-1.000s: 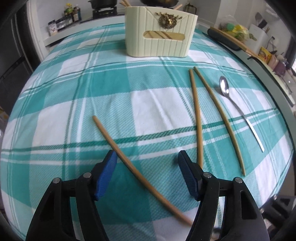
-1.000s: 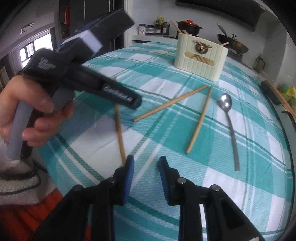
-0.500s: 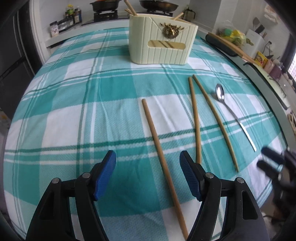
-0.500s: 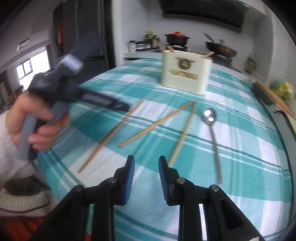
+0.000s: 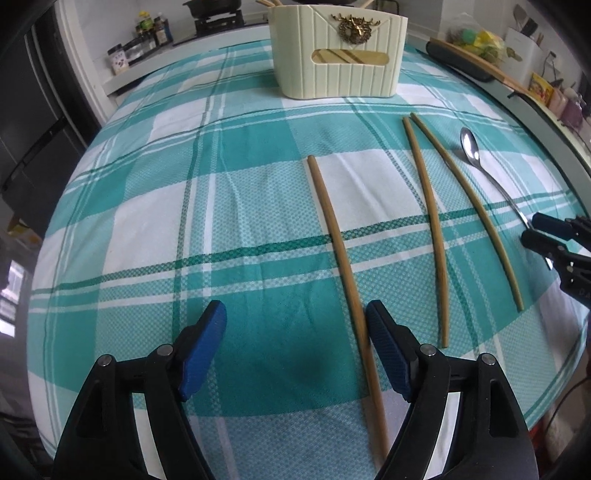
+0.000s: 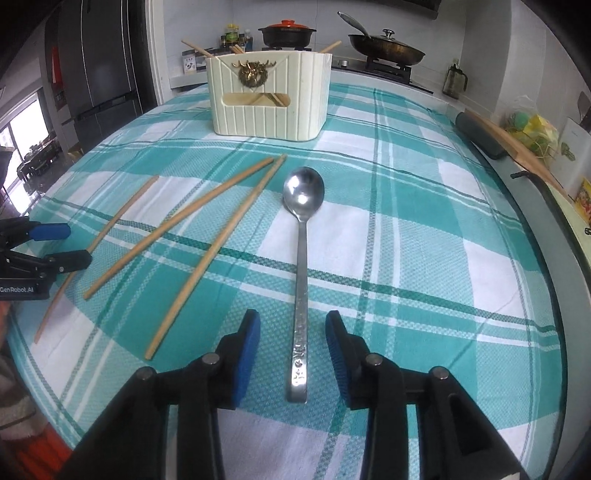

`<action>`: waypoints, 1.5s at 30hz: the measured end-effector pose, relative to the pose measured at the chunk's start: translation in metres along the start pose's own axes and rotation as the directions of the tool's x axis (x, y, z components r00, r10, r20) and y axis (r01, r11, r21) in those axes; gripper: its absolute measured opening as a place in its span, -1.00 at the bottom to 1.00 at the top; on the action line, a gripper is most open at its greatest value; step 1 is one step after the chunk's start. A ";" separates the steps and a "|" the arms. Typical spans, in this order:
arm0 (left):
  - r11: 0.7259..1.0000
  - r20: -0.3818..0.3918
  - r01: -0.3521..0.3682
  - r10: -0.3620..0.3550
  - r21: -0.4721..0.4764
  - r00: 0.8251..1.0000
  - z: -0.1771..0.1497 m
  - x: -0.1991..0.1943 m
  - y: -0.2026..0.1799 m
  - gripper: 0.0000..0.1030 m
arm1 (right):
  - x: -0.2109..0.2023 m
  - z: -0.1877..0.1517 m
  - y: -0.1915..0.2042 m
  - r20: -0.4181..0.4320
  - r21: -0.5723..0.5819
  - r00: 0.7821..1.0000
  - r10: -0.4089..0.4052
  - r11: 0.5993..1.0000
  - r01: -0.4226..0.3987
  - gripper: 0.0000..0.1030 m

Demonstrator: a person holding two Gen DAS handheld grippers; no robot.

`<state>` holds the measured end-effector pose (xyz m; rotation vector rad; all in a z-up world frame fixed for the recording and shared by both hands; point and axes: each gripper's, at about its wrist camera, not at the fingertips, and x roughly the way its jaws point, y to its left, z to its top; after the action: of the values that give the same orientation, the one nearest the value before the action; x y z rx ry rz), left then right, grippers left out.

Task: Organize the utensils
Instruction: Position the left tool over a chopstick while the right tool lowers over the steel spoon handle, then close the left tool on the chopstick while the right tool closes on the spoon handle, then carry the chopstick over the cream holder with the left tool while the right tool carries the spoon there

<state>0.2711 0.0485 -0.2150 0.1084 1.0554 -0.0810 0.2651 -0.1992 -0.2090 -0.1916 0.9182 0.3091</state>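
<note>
A cream utensil holder point(image 5: 338, 51) point(image 6: 269, 96) with several chopsticks in it stands at the far end of the checked tablecloth. Three loose wooden chopsticks lie on the cloth. My left gripper point(image 5: 295, 317) hovers over the nearest chopstick point(image 5: 343, 258), which runs just inside its right finger; the jaws are opening and press on nothing. My right gripper point(image 6: 292, 325) straddles the handle of the steel spoon point(image 6: 301, 280); its jaws are opening too, with the pads clear of the handle. Each gripper shows in the other's view: the right gripper point(image 5: 533, 228) and the left gripper point(image 6: 66, 245).
The other two chopsticks point(image 5: 424, 221) point(image 5: 476, 214) lie between the near chopstick and the spoon point(image 5: 471, 147). The table's rim point(image 6: 546, 229) curves along the right. A stove with a pot point(image 6: 286, 33) and a pan point(image 6: 386, 48) stands behind the table.
The near chopstick has swung round to lie almost parallel with the other two. My right gripper has moved right, from the chopsticks to over the spoon handle, and widened. The left jaws widened slightly.
</note>
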 end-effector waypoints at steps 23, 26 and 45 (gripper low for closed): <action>0.991 -0.026 0.123 -0.124 -0.048 0.992 0.069 0.031 0.002 -0.92 | 0.068 0.086 -0.013 0.033 0.071 0.999 0.014 0.997 -0.016 -0.30; 0.990 0.023 0.122 -0.121 -0.066 0.992 0.068 0.016 0.008 -0.93 | 0.056 0.081 -0.019 0.059 0.101 0.998 0.034 0.994 -0.040 -0.30; 0.972 0.401 0.213 -0.158 -0.097 0.902 0.088 -0.135 0.032 -0.93 | -0.088 0.077 -0.039 0.339 0.175 0.940 0.036 0.980 -0.100 -0.30</action>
<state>0.2844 0.0713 -0.0531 -0.1334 0.6644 -0.1942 0.2866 -0.2289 -0.0913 0.0692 0.6124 0.3053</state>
